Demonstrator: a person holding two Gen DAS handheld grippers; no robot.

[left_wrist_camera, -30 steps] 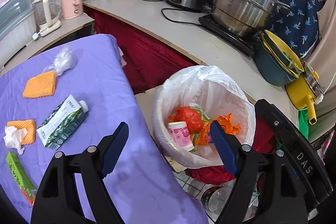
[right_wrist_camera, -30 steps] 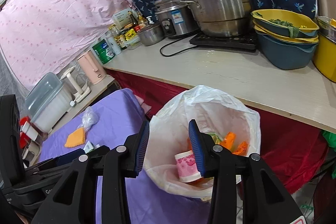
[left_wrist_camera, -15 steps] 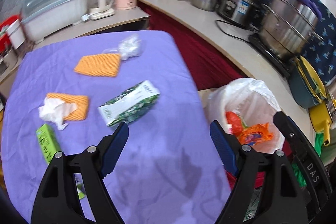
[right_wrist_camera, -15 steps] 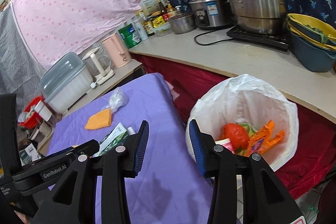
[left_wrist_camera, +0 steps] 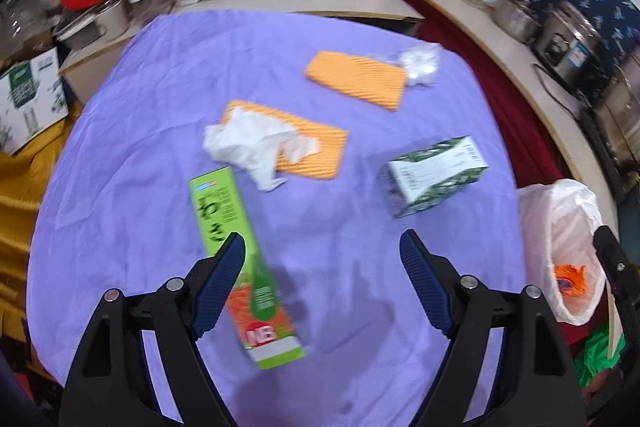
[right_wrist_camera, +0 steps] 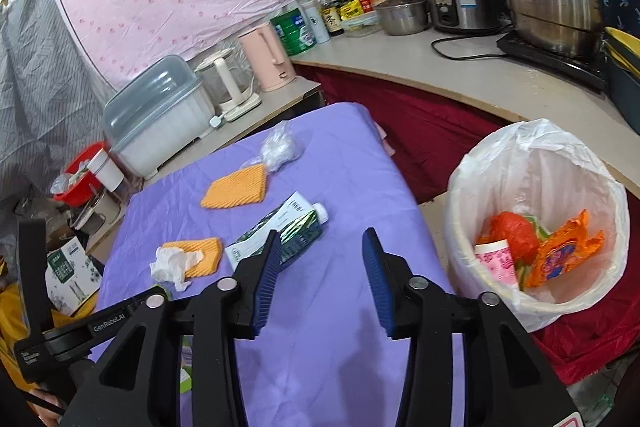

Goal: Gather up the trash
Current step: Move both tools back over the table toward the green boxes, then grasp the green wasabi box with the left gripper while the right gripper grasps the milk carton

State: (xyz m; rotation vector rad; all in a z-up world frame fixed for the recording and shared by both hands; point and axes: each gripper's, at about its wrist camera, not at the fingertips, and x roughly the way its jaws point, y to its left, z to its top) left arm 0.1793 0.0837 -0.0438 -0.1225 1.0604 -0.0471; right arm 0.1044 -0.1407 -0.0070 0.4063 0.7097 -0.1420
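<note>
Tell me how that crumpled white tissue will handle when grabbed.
The tissue looks crumpled and thin, so probably floppy and very light. It lies partly on an orange sponge, so a low grab might catch that too.

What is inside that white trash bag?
The trash bag holds an orange wrapper, a red-orange wad and a pink-patterned cup. Anything beneath them is hidden.

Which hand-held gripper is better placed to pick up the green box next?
Left. The left hand-held gripper is open right above the green box. The right hand-held gripper points nearer the carton.
</note>
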